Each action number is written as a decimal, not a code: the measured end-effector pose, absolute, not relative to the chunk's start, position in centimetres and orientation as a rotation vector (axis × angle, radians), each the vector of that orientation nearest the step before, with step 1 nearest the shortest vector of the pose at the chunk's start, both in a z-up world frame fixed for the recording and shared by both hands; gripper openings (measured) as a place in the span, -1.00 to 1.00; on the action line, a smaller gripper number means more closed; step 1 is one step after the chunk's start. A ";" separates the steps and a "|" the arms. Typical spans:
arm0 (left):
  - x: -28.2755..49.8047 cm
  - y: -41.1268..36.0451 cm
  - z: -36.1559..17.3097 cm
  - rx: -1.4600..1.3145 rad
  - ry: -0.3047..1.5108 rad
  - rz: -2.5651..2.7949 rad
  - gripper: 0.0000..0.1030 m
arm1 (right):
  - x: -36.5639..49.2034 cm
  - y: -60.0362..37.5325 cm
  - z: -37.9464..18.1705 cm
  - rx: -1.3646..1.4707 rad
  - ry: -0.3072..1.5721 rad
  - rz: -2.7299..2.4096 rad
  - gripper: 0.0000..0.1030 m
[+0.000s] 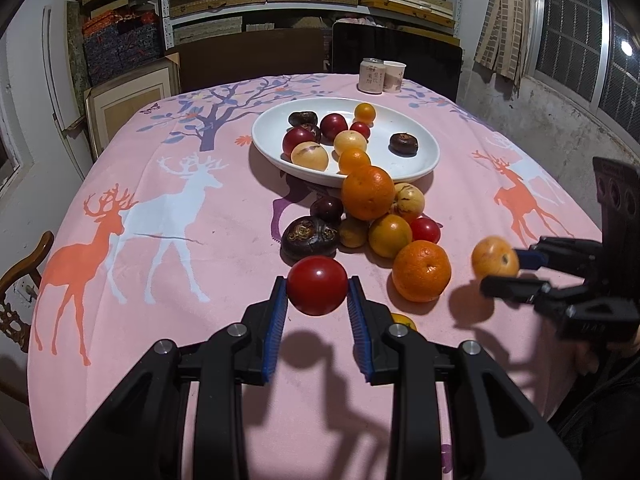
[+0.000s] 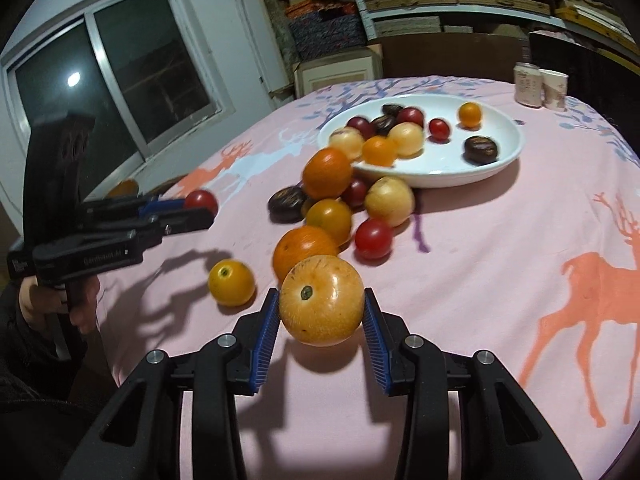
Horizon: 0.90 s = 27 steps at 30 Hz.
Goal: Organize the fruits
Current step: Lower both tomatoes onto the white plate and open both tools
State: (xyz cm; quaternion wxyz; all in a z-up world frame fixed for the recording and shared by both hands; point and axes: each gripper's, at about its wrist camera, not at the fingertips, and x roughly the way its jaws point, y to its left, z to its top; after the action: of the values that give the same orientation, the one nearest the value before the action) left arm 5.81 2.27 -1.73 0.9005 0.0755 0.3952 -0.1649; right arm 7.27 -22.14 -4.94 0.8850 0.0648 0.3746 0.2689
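My left gripper (image 1: 317,291) is shut on a red tomato (image 1: 317,286) and holds it above the pink cloth; it also shows in the right wrist view (image 2: 200,210). My right gripper (image 2: 320,308) is shut on a yellow-orange fruit (image 2: 322,300), also seen from the left wrist (image 1: 495,257). A white oval plate (image 1: 420,136) holds several red, yellow, orange and dark fruits. A pile of loose fruit lies in front of it, with two oranges (image 1: 368,192) (image 1: 421,270) and a dark fruit (image 1: 310,237).
A can (image 1: 370,75) and a paper cup (image 1: 394,76) stand at the table's far edge. A small yellow tomato (image 2: 231,282) lies near my right gripper. A wooden chair (image 1: 20,280) stands at the left. Shelves fill the back wall.
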 end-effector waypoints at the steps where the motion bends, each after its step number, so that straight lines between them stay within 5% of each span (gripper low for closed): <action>1: 5.9 2.2 -1.7 0.156 0.818 -0.341 -0.43 | 7.4 -22.7 -4.7 0.146 0.770 0.550 -0.20; 16: 13.7 0.1 2.4 0.119 0.783 -0.367 -0.42 | 13.1 -29.4 2.9 0.227 0.579 0.421 -0.20; 27: 23.6 -8.9 0.1 0.136 0.886 -0.484 -0.42 | 24.2 -29.2 0.0 0.167 0.640 0.328 -0.20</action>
State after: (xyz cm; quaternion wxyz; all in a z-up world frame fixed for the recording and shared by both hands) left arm 23.61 -8.85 0.11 0.8731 0.0653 0.4240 -0.2316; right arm 24.20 -29.22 -0.03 0.9327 0.0816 0.3126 0.1603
